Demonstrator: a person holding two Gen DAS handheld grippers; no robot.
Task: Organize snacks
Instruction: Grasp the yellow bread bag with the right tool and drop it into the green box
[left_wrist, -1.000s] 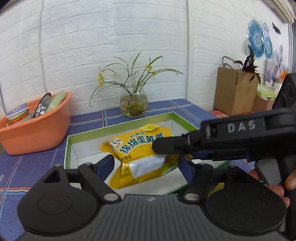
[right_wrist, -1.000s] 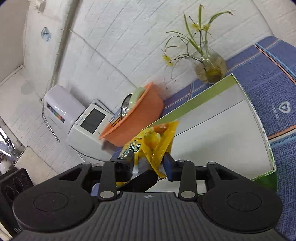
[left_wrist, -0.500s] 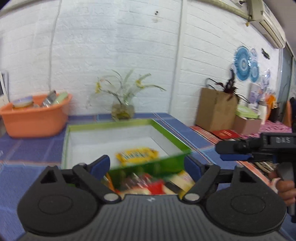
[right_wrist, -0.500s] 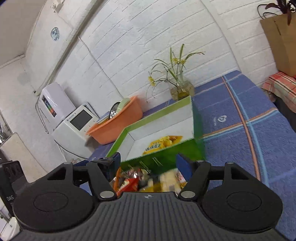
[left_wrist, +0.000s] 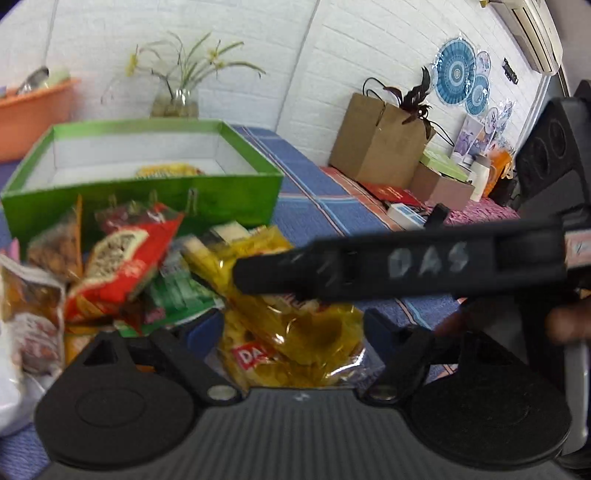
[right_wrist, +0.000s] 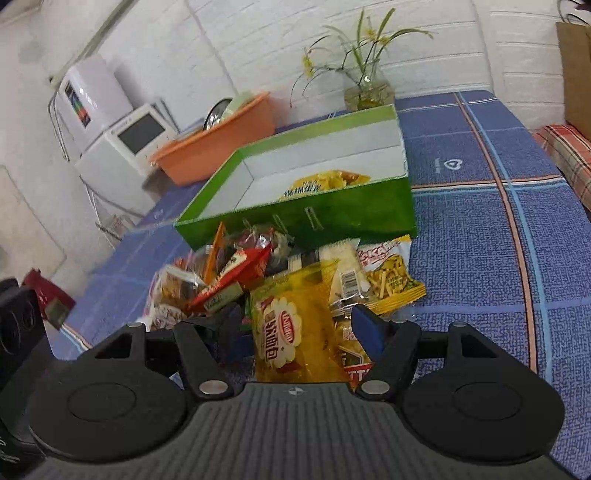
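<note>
Now both grippers are back over the snack pile (right_wrist: 280, 280), which lies on the blue checked worktop (right_wrist: 480, 229) just in front of the green box (right_wrist: 314, 210). A second ago both were at the box with a yellow pack held over it; that pack (right_wrist: 321, 182) now lies on the box floor, apart from both grippers, so one snack counts as stowed and the rest of the pile is still outside. Right gripper (right_wrist: 301, 332): its fingers have just been opening and now stand spread wide, empty, with a clear yellow bag (right_wrist: 295, 332) lying between them but not pressed by either pad. Left gripper (left_wrist: 284, 332): its fingers opened and have been closing again; they sit about half spread with the same crinkled yellow bag (left_wrist: 291, 332) between them. Motion blur hides whether the pads actually bear on the film; it looks like straddling, not a pinch. The right gripper's black body crosses the left view above that bag, so the two tools are close together over one item. Judgement: next pick is this yellow bag, and only one gripper should take it. Risk: thin slippery film, neighbours overlapping it (a red pack (left_wrist: 122, 266), a noodle pack (right_wrist: 388, 273)) may drag along. The box has plenty of free floor.
</note>
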